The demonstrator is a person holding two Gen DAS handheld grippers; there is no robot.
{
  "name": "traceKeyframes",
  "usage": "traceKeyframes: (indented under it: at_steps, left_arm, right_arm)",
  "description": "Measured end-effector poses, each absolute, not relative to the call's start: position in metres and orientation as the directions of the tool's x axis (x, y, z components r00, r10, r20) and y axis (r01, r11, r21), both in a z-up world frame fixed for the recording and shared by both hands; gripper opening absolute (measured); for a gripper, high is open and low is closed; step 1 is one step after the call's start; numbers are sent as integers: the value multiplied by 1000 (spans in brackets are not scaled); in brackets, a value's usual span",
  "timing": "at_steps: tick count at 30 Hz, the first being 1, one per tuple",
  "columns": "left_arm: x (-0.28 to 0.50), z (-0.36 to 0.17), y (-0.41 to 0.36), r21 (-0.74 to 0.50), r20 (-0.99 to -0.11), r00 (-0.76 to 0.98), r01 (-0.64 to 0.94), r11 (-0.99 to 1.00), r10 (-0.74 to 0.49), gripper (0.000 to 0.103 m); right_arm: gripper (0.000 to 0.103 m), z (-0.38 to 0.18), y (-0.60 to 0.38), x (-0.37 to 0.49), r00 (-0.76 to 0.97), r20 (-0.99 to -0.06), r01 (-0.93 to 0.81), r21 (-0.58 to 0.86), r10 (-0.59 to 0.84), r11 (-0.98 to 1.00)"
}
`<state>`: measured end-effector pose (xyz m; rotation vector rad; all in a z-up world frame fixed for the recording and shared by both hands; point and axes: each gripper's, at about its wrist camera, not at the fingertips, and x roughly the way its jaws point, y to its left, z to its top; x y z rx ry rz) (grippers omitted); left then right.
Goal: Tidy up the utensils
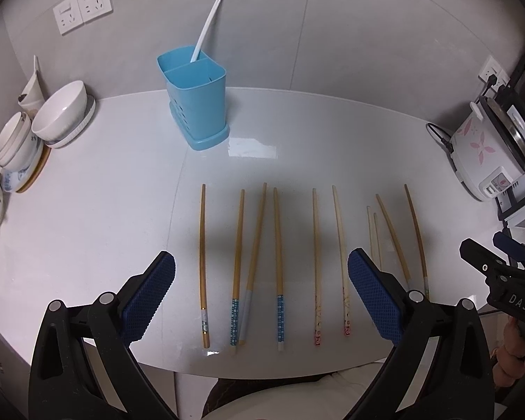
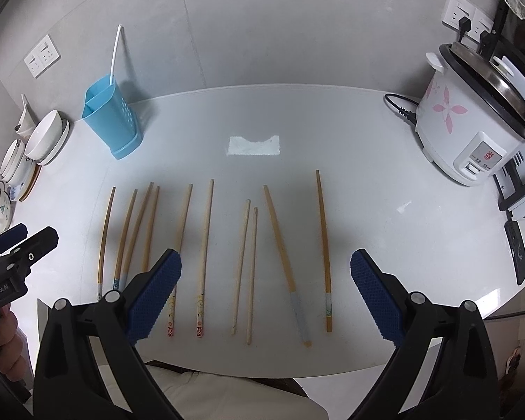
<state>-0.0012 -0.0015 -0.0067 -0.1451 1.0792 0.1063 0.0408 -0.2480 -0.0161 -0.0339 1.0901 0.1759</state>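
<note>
Fingers of the left gripper and right gripper spread wide, empty, above chopsticks lined on the surface, likely awaiting the blue holder.

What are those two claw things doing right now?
Left gripper: open, holding nothing.
Right gripper: open, holding nothing.

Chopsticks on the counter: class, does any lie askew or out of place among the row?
Yes. One blue-banded chopstick leans across its neighbour, their lower ends overlapping, while the others lie apart. The plain pair is also shorter than the rest.
</note>
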Motion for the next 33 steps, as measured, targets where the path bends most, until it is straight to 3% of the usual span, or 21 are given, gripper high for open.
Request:
traceKeyframes:
  at_steps: [33]
  left_arm:
    - [-4,-11,-6,-60,-892,452,-138,989,9,97]
  right_arm:
    - [93,-14,-250,39,451,-885,-149,49,112,988]
